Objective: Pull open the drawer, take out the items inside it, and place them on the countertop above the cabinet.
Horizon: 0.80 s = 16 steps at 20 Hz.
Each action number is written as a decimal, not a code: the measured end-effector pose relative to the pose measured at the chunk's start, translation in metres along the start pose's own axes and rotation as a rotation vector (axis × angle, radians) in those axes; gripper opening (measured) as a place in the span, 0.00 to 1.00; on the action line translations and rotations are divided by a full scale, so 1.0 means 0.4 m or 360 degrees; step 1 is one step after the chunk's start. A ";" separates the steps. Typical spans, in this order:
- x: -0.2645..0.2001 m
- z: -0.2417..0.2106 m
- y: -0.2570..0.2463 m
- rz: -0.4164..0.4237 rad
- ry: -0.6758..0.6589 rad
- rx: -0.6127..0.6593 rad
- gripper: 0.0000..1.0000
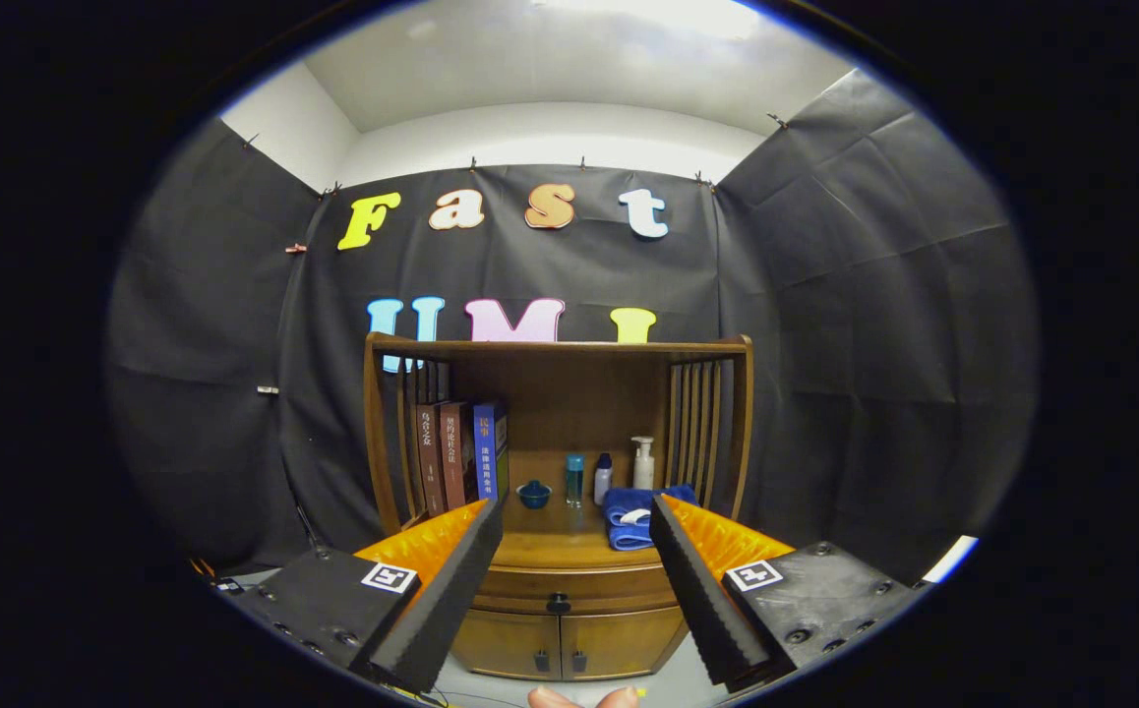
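Note:
A wooden cabinet stands ahead of me against the booth wall. Its drawer [569, 596] is closed, with a small dark knob [558, 603] in the middle of its front. The countertop [560, 544] above the drawer lies under a railed shelf frame. My gripper [576, 551] is open, its two fingers spread wide with nothing between them. It hangs some way short of the cabinet, and the knob appears between the fingers. The drawer's contents are hidden.
On the countertop stand three books [459, 452] at the left, a small blue bowl [533, 494], three bottles [609, 472] and a folded blue towel [634, 519]. Two lower doors [560, 644] sit under the drawer. A person's fingertips [584, 697] show below.

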<state>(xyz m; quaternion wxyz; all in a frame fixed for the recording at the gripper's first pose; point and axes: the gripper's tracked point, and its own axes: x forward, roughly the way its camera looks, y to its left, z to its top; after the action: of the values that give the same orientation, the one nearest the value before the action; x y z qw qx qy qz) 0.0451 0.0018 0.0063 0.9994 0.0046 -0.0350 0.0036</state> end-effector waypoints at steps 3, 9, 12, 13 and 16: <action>0.063 -0.022 0.006 0.0028 -0.0011 0.0029 0.98; 0.187 -0.166 0.022 0.0074 0.0060 0.0055 0.99; 0.243 -0.296 0.028 0.0065 0.0137 0.0026 0.99; 0.261 -0.342 0.034 0.0065 0.0170 0.0023 0.99; 0.295 -0.495 0.025 0.0039 0.0298 0.0058 0.99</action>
<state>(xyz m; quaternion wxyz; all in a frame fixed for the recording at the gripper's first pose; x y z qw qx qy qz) 0.1767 0.0143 -0.1827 0.9979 0.0220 0.0586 0.0169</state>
